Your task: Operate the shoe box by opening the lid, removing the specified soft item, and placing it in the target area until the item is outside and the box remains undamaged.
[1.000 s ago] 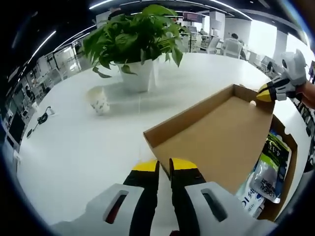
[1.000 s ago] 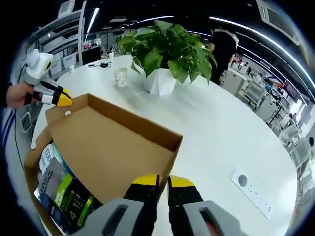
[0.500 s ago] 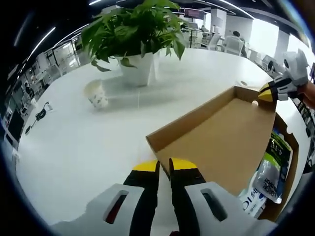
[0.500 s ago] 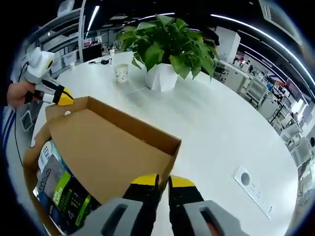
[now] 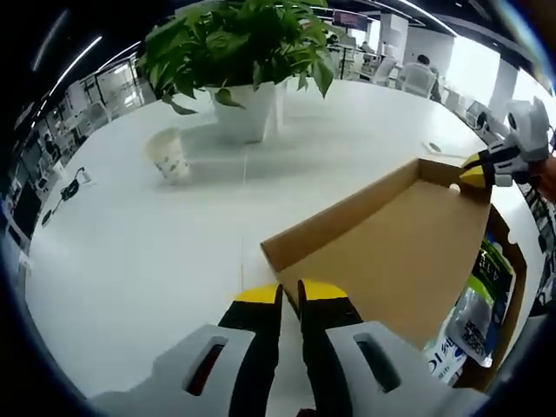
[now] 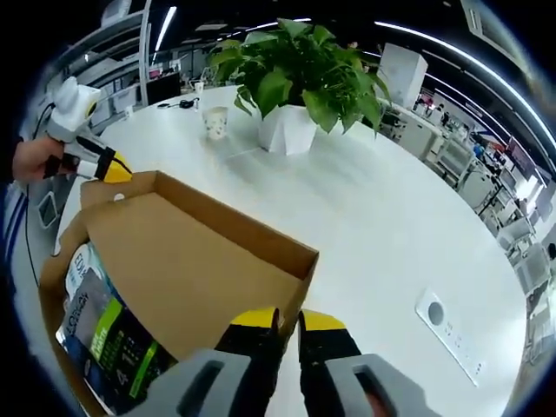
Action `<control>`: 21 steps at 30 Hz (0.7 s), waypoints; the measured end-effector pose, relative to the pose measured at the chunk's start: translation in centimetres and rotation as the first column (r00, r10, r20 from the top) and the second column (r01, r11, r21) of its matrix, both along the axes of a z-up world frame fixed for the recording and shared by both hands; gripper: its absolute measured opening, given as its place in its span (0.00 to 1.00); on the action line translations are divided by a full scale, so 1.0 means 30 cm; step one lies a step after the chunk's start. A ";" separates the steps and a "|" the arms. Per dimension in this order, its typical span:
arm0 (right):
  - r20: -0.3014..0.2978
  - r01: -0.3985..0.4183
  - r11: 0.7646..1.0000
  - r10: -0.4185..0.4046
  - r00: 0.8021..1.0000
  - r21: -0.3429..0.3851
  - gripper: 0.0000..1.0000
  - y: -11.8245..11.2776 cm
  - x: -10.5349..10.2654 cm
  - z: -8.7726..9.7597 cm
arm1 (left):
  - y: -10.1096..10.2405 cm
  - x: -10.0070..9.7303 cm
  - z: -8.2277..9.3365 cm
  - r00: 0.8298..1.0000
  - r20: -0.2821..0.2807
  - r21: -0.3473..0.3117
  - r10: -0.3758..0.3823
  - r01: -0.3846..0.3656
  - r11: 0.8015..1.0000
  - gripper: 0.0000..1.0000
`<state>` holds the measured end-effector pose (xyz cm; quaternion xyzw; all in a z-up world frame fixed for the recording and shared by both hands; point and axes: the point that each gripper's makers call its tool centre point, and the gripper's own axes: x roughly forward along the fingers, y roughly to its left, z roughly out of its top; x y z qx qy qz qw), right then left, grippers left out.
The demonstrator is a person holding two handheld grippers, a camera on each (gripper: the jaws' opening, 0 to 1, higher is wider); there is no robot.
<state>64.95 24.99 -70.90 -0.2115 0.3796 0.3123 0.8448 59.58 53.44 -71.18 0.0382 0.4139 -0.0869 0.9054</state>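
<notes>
A: How is the lid [image 5: 395, 252] best handled at this stage?

B: It is gripped at two corners, it seems. In the left gripper view the left gripper [image 5: 290, 294] has its jaws drawn nearly together at the near corner of the raised cardboard lid; whether the edge is actually pinched between them cannot be told, since the tips overlap it. The right gripper [image 5: 475, 176] is seen at the far corner, its yellow tips touching the rim. The lid should be swung back evenly, both corners rising together, so that the hinge fold of the shoe box [image 6: 61, 269] is not twisted or torn.

A: And the soft item?

B: Printed soft pouches [image 6: 100, 334] are seen inside the box, under the lifted lid, in the right gripper view. They are also glimpsed at the box's open side in the left gripper view [image 5: 473, 313]. They are judged to be the item to be taken out once the lid is fully back.

A: What is hard to make out?

B: Most of the pouches are covered by the lid, so their number is unclear. The target area is not identifiable on the white table [image 5: 130, 252]. A potted plant [image 6: 300, 87] and a paper cup [image 5: 168, 155] stand well apart from the box.
</notes>
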 end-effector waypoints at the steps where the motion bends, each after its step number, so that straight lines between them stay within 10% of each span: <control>1: 0.000 0.000 1.000 0.000 1.000 -0.001 0.04 0.000 0.001 0.000 | -0.001 0.000 0.001 1.000 0.000 -0.001 0.000 0.000 1.000 0.07; 21: 0.001 -0.007 1.000 0.007 1.000 -0.009 0.06 -0.003 -0.007 0.000 | 0.002 0.003 0.011 1.000 0.016 -0.007 0.005 -0.005 1.000 0.08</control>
